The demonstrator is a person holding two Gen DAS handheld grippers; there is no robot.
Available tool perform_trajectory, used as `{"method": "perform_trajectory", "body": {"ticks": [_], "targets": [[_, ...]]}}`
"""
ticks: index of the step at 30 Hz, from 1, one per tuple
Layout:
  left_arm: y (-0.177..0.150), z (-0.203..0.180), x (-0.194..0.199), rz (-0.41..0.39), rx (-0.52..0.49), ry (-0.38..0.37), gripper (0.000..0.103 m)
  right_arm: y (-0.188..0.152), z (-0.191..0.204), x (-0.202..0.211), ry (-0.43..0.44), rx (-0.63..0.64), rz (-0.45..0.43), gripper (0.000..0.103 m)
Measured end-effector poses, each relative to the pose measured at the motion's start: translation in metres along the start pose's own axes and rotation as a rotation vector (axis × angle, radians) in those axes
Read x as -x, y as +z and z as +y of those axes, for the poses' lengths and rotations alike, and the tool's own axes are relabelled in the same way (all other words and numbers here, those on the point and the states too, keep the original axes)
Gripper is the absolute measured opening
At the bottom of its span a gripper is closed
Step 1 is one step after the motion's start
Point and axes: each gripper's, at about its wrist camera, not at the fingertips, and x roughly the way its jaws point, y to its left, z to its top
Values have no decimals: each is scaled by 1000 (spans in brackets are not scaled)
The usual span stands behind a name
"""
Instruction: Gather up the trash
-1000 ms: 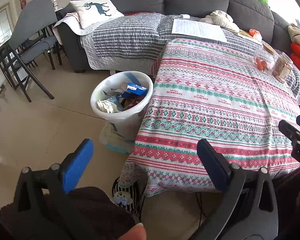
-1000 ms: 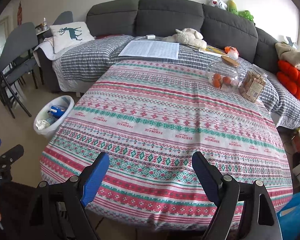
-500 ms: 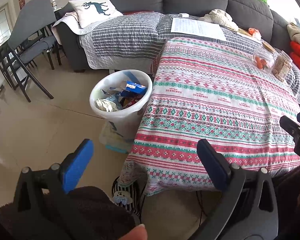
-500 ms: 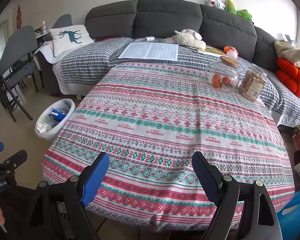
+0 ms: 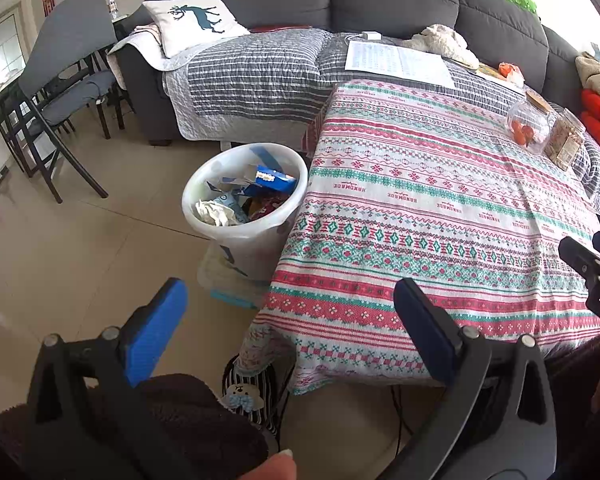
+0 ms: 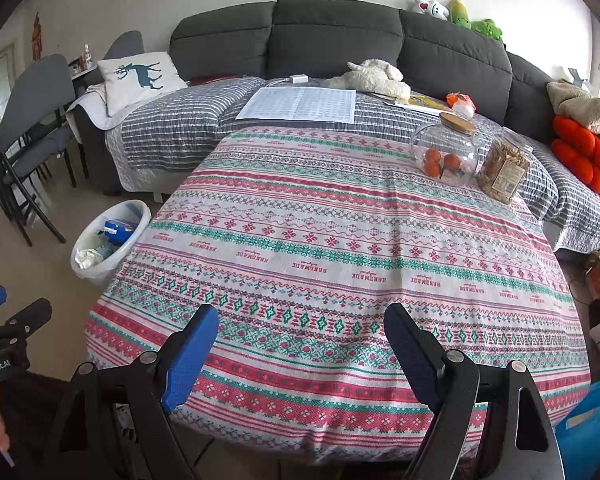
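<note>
A white trash bin (image 5: 236, 236) (image 6: 100, 268) stands on the floor by the table's left side, filled with crumpled paper, a blue box and wrappers. The table (image 5: 440, 216) (image 6: 340, 264) wears a red, green and white patterned cloth. My left gripper (image 5: 288, 308) hovers open near the table's front left corner with nothing between its blue pads. My right gripper (image 6: 300, 334) is open over the table's front edge, also holding nothing. The right gripper's tip (image 5: 592, 268) shows at the left view's right edge.
A glass jar of orange fruit (image 6: 446, 152) and a snack jar (image 6: 504, 172) stand at the table's far right. Behind is a grey sofa (image 6: 332, 36) with papers, pillow and plush toys. Folding chairs (image 5: 56, 84) stand at left. A blue bag (image 6: 592, 432) is at lower right.
</note>
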Motion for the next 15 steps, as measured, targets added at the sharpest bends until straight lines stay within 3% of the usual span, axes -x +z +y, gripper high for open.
{"method": "perform_trajectory", "body": {"ticks": [15], "targets": [[0, 1, 0, -1, -1, 4, 102, 0, 0, 0, 2, 0, -2, 86]]}}
